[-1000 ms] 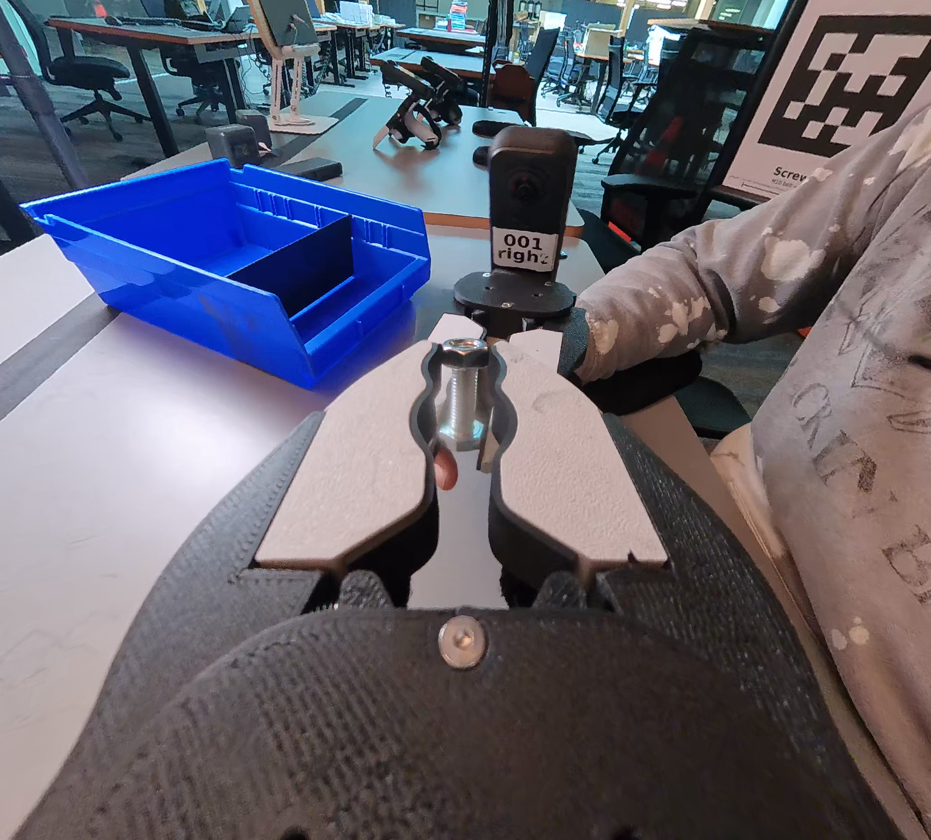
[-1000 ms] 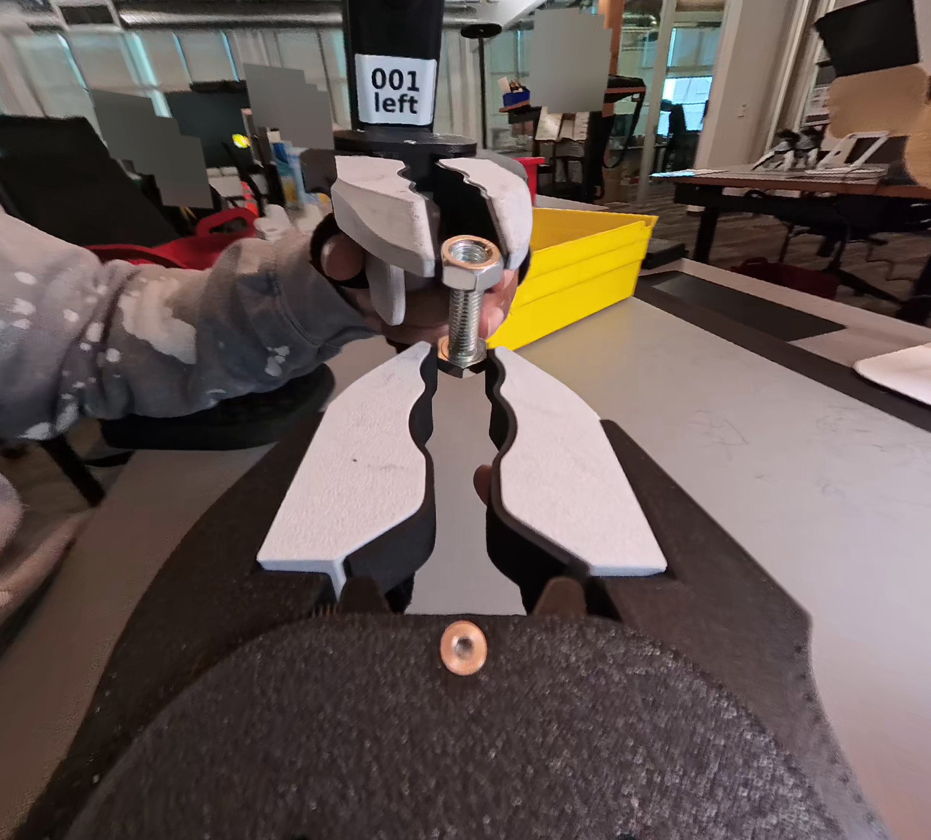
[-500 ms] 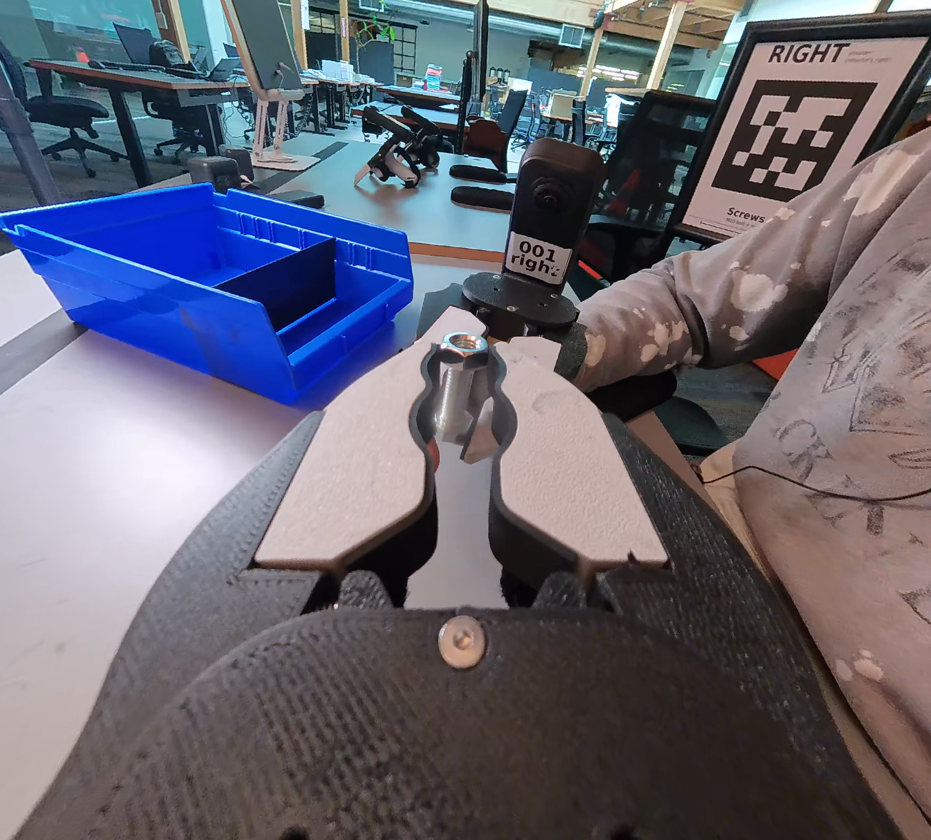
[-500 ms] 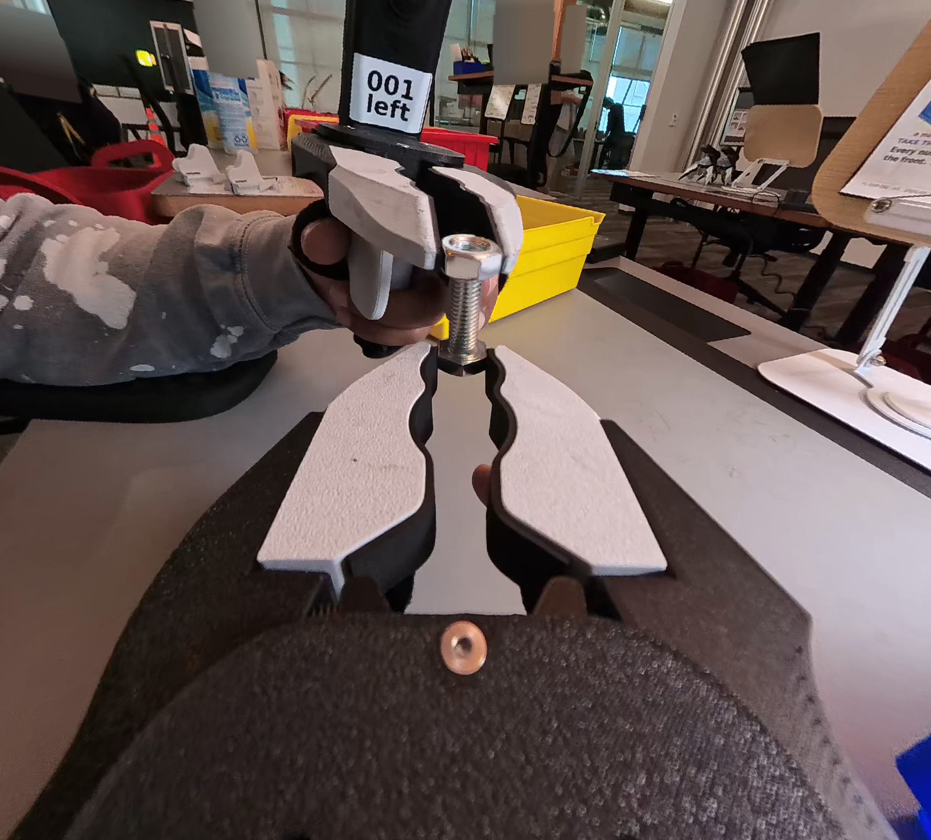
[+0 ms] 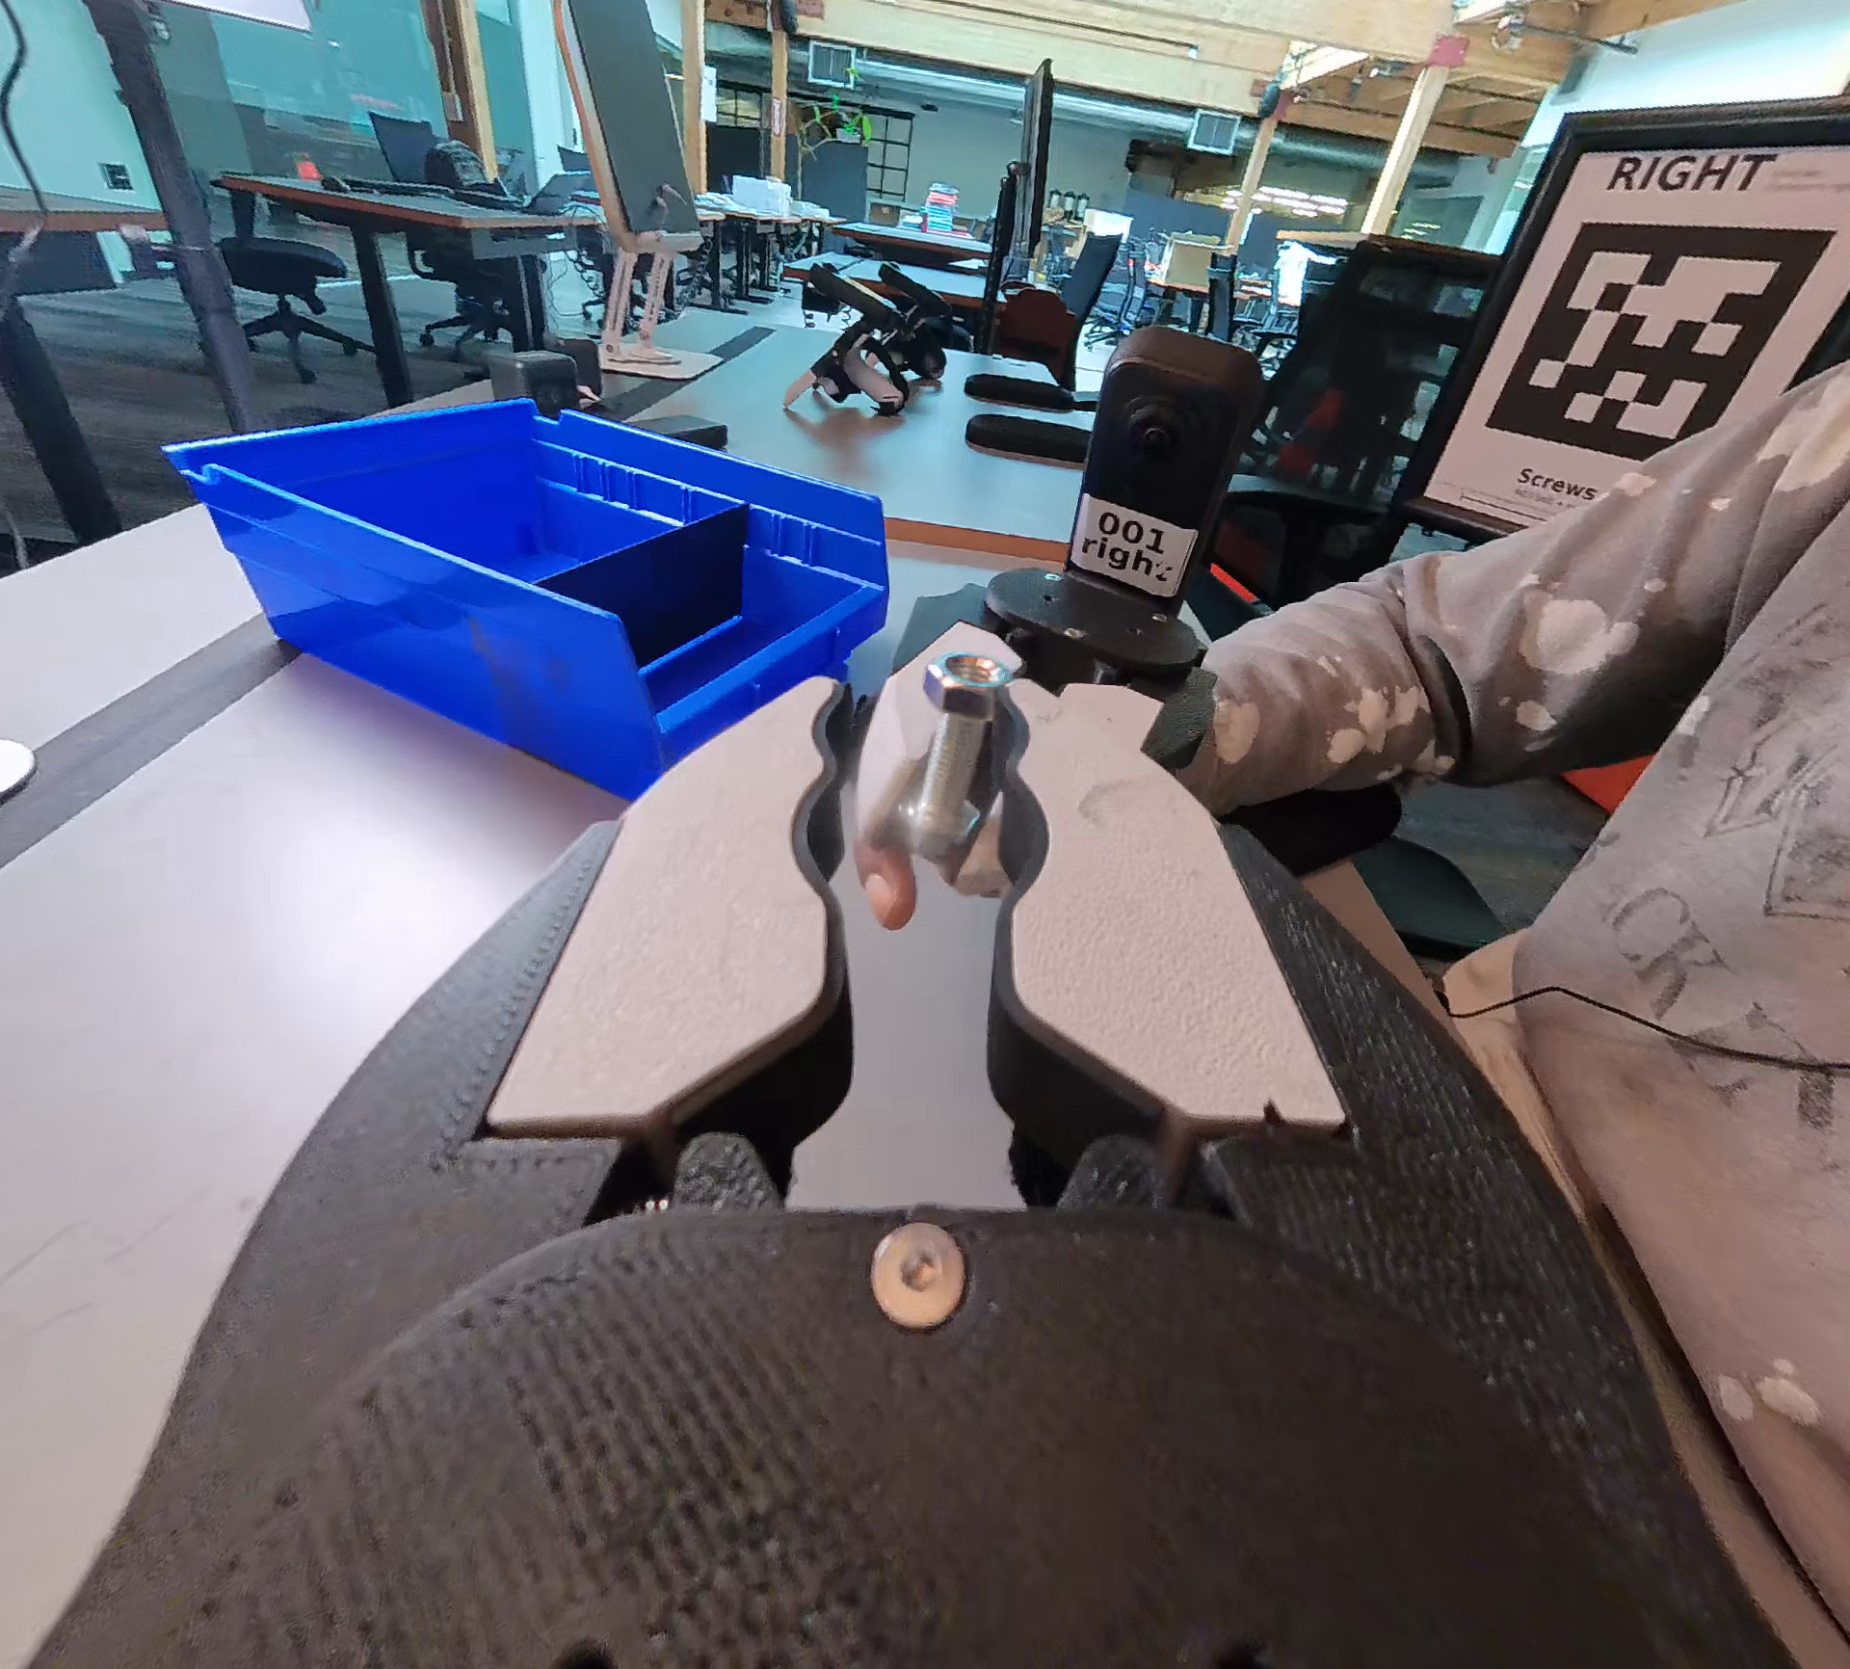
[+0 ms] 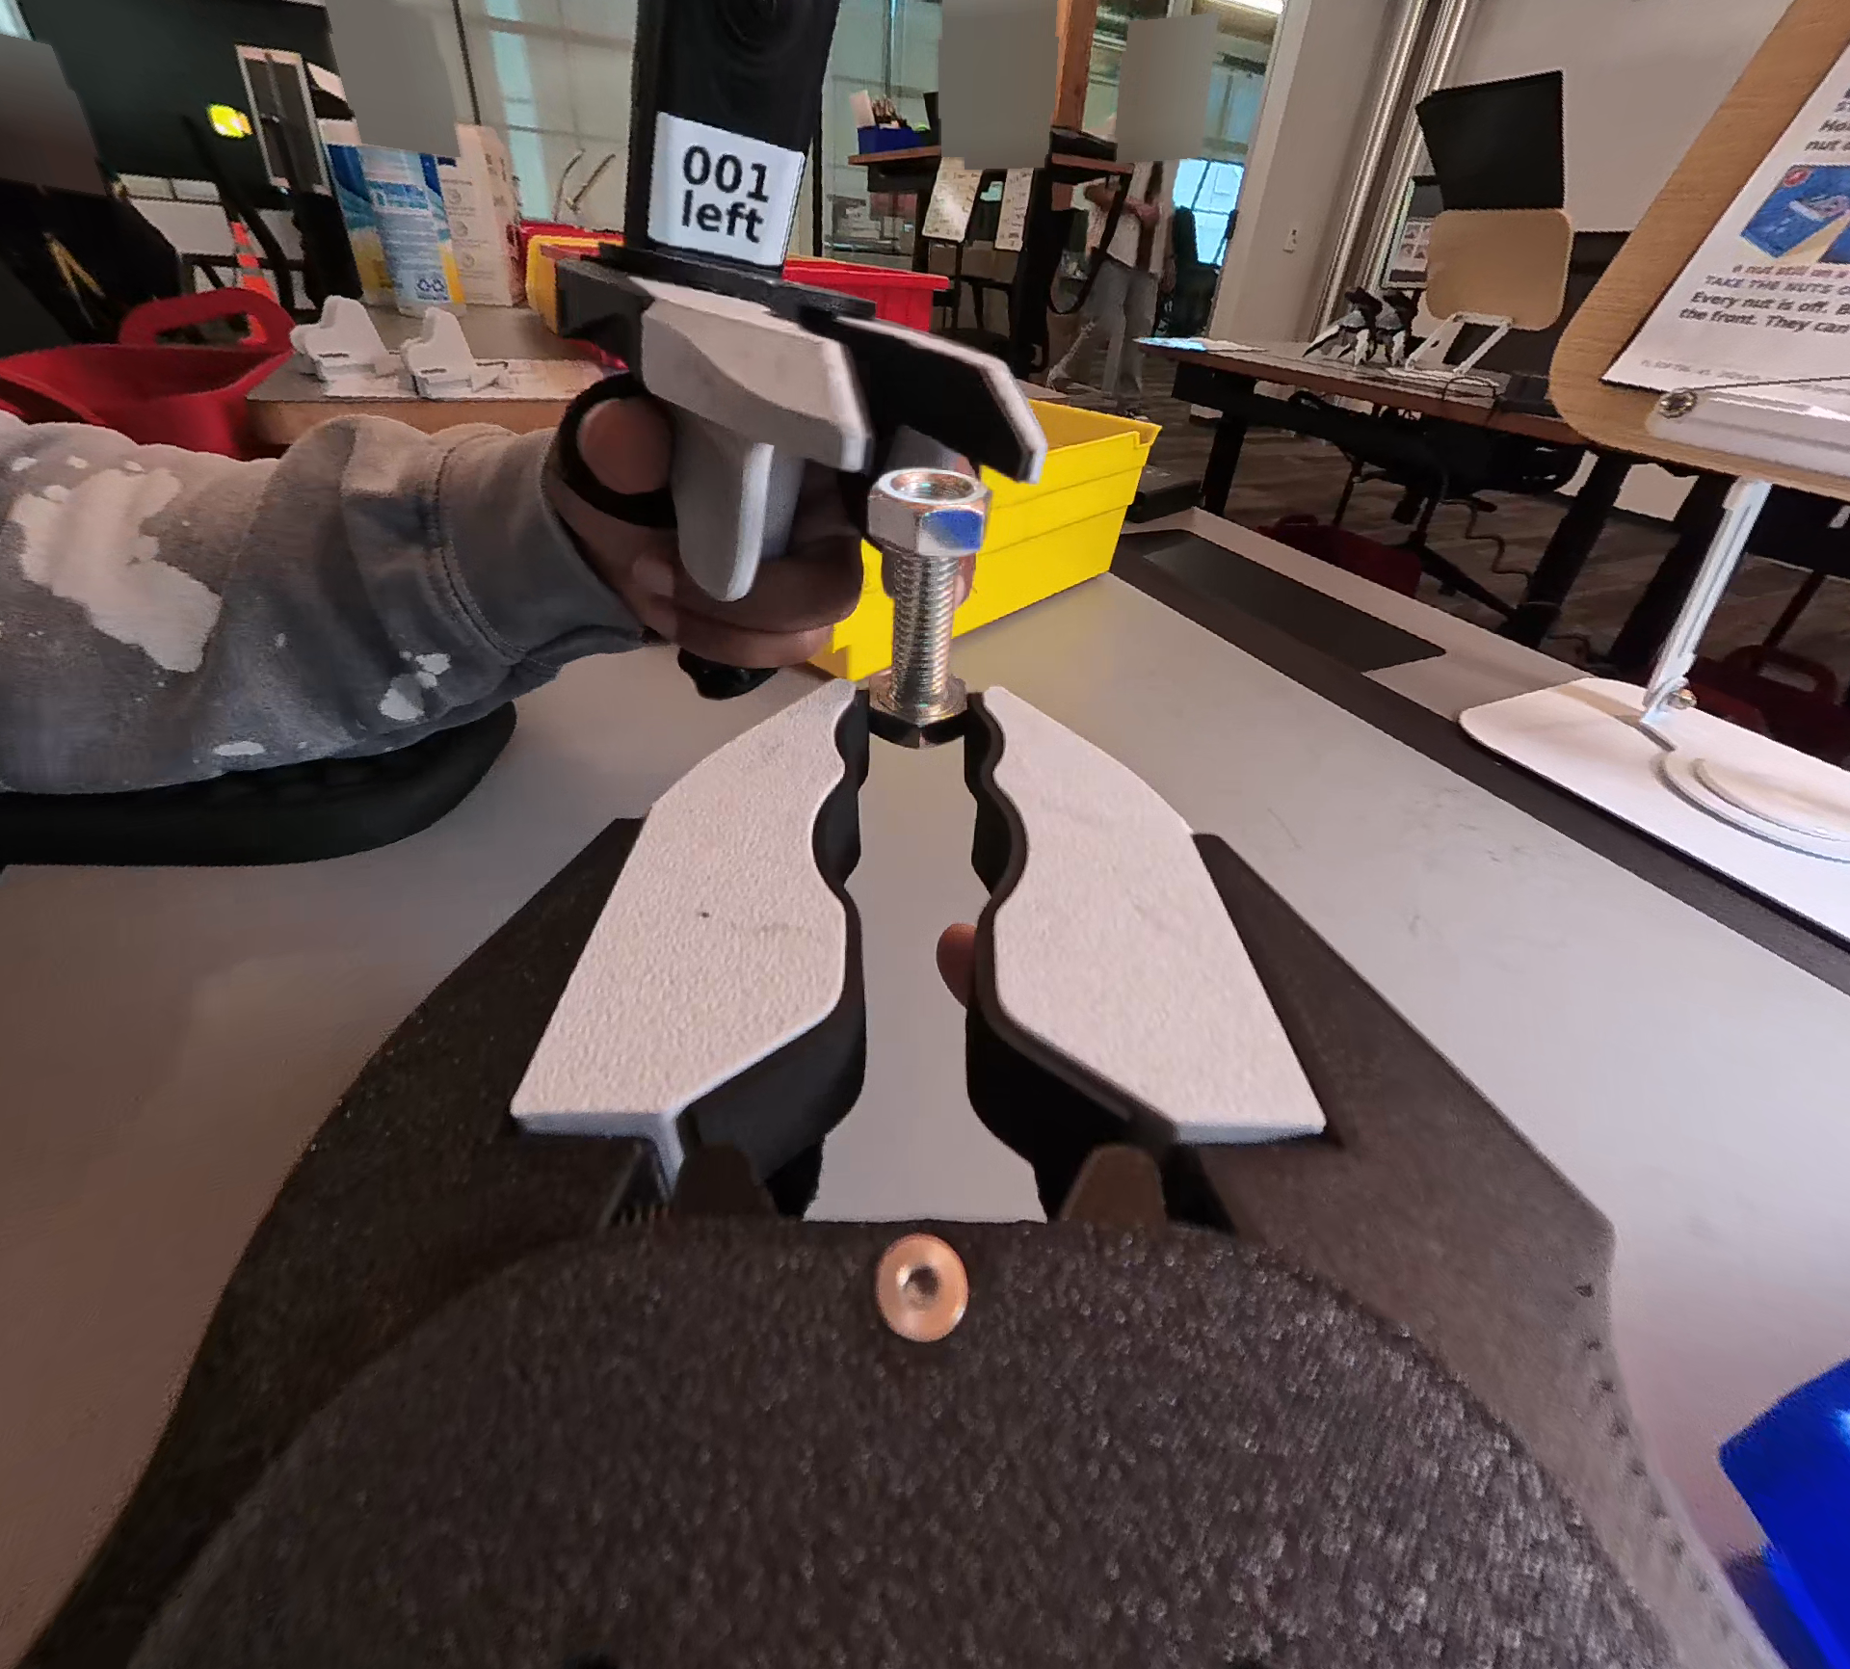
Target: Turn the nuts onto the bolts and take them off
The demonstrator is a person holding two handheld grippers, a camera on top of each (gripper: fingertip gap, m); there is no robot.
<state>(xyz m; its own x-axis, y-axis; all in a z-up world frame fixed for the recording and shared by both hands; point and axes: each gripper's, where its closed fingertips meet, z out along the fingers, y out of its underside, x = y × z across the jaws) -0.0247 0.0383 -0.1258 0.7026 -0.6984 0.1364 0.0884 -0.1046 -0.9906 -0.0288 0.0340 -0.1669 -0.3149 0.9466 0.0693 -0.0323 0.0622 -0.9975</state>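
A silver bolt (image 6: 926,630) stands upright with a hex nut (image 6: 926,510) at its top end. My right gripper (image 6: 919,705) is shut on the bolt's head, above the grey table (image 6: 1301,820). My left gripper (image 6: 946,455) faces it, rolled to one side, with its tips at the nut. In the left wrist view the nut (image 5: 966,685) and the leaning bolt (image 5: 946,770) sit between my left gripper's (image 5: 921,695) jaws. The jaws stand slightly apart, with a gap on the nut's left side. A white finger (image 5: 886,750) of the right gripper shows behind the bolt.
A blue divided bin (image 5: 450,580) stands on the table to the left. A yellow bin (image 6: 1061,520) stands behind the left gripper. A sign stand with a white base (image 6: 1652,760) is at the right. A framed marker sign (image 5: 1652,319) stands beyond the person's sleeve (image 5: 1502,670). Tip to tip, the grippers are about 4 cm apart.
My left gripper's jaws have parted a little around the nut and the gripper has rolled, so the bolt now leans in its view. The right gripper still holds the bolt head.
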